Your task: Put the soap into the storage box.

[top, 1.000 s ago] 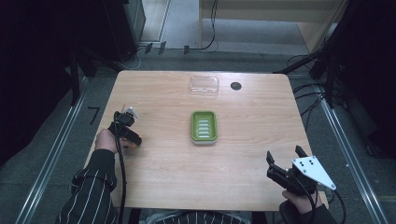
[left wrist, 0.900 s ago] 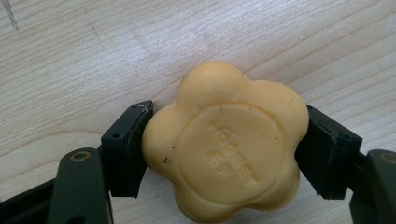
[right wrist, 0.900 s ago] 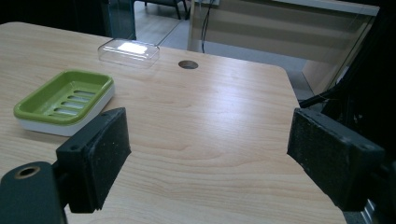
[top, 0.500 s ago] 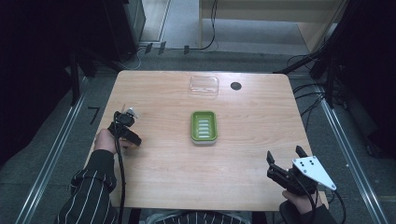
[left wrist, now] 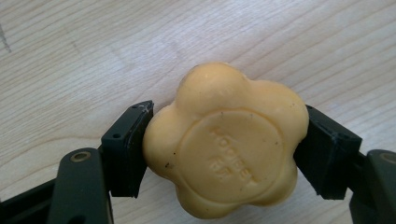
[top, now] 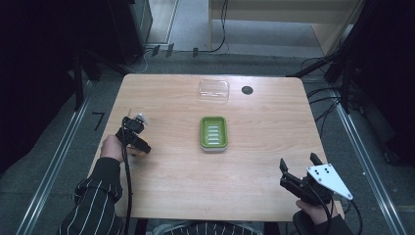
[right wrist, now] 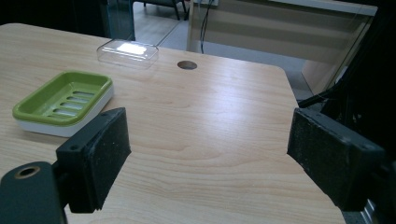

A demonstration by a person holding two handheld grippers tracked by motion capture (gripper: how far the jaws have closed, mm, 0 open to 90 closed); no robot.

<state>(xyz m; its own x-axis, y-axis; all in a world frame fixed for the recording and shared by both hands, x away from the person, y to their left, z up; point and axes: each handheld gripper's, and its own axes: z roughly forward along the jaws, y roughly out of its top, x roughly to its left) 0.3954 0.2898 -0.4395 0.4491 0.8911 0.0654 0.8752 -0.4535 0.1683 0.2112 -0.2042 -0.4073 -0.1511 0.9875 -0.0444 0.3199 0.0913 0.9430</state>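
Your left tongs [left wrist: 224, 149] clamp the flower-shaped yellow soap [left wrist: 226, 142] across its sides, just above the worktop [top: 171, 166] at its left edge; gripping the lobes probably keeps the bar from slipping. The green soap dish [top: 214, 133] lies at the centre, well apart, likely the destination. The clear lid [top: 214, 90] rests behind it. Your right tongs [right wrist: 210, 154] stand wide and empty near the right corner.

Bar of soap [left wrist: 226, 144]: pale yellow, flower-shaped with rounded lobes, a round embossed stamp on its upper face; clamped at two opposite sides, close above the light wooden table [left wrist: 70, 56]
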